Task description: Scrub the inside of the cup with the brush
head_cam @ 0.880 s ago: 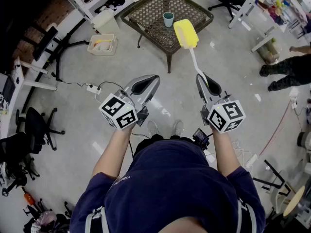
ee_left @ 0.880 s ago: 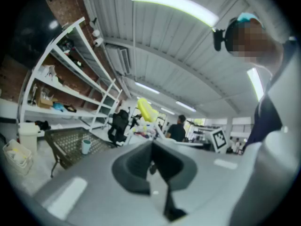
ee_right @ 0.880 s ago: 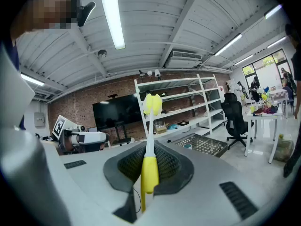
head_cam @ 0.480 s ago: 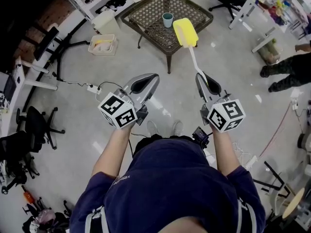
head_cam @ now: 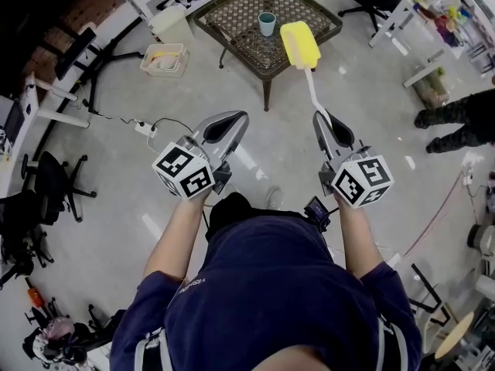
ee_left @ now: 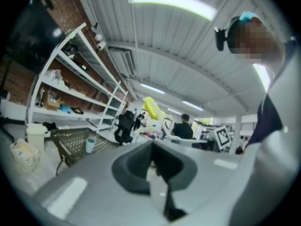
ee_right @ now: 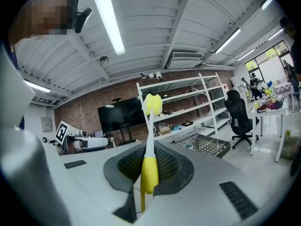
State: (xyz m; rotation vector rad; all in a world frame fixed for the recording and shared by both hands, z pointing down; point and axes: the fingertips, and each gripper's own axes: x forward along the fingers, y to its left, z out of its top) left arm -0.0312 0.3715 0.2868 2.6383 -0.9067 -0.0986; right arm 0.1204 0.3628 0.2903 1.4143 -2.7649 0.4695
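A small teal cup (head_cam: 267,23) stands upright on a dark wicker table (head_cam: 232,10) ahead of me; it also shows as a small cup (ee_left: 90,145) and far off as a cup (ee_right: 188,146). My right gripper (head_cam: 328,124) is shut on the yellow handle of a brush (ee_right: 149,169). Its white stem rises to a yellow sponge head (head_cam: 299,45) that hangs over the table's right part, right of the cup. The sponge head (ee_left: 151,108) is visible from the left gripper too. My left gripper (head_cam: 230,125) is shut with nothing in it, held level with the right one over the floor.
A white basket (head_cam: 163,59) and a white bin (head_cam: 169,26) sit on the floor left of the table. A power strip with cable (head_cam: 144,128) lies left of me. Office chairs (head_cam: 48,184), white shelving (ee_left: 75,93) and a person (head_cam: 455,122) at right stand around.
I have stepped forward: the table and cup sit higher in the head view, and one foot now shows below the grippers. Both grippers keep their pose and grip.
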